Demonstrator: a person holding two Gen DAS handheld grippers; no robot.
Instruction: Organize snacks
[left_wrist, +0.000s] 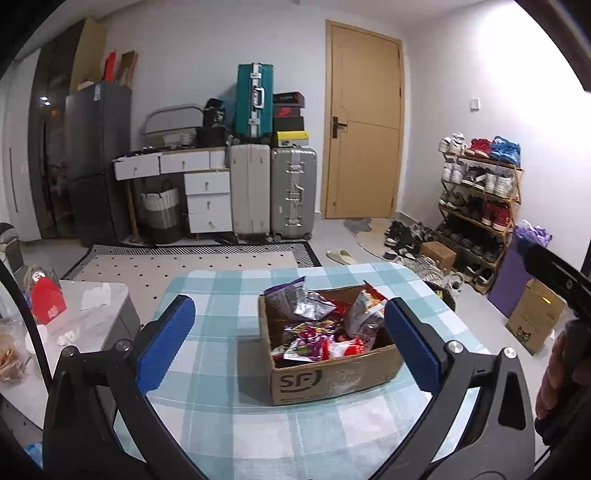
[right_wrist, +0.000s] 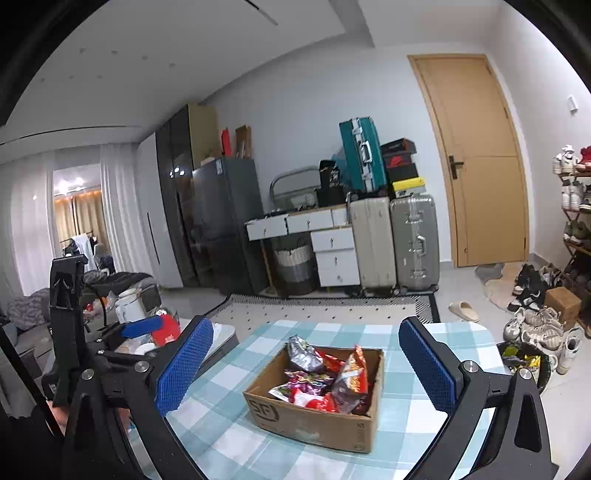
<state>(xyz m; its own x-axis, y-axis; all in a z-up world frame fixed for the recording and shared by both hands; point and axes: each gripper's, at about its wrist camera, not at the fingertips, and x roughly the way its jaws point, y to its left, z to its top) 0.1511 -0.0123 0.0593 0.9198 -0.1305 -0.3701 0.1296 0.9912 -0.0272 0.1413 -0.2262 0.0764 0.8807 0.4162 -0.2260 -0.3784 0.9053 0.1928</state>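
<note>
1. The cardboard box (left_wrist: 332, 373) sits on the bench (left_wrist: 221, 406), which wears a blue-and-white checked cloth, just right of centre in the left wrist frame and at lower centre in the right wrist frame.
2. Snack packets (left_wrist: 321, 325) in red, purple and silver fill the box, some poking above its rim.
3. The left hand-held gripper (left_wrist: 291, 339) is released, its blue pads (left_wrist: 166, 343) spread wide on either side of the box, touching nothing.
4. The right hand-held gripper (right_wrist: 314, 373) is likewise released, pads (right_wrist: 428, 365) wide apart and empty, with the box in view between them.
5. At the upper centre of both frames, suitcases (left_wrist: 273, 192) stand against the far wall beside a wooden door (left_wrist: 364, 122).
</note>
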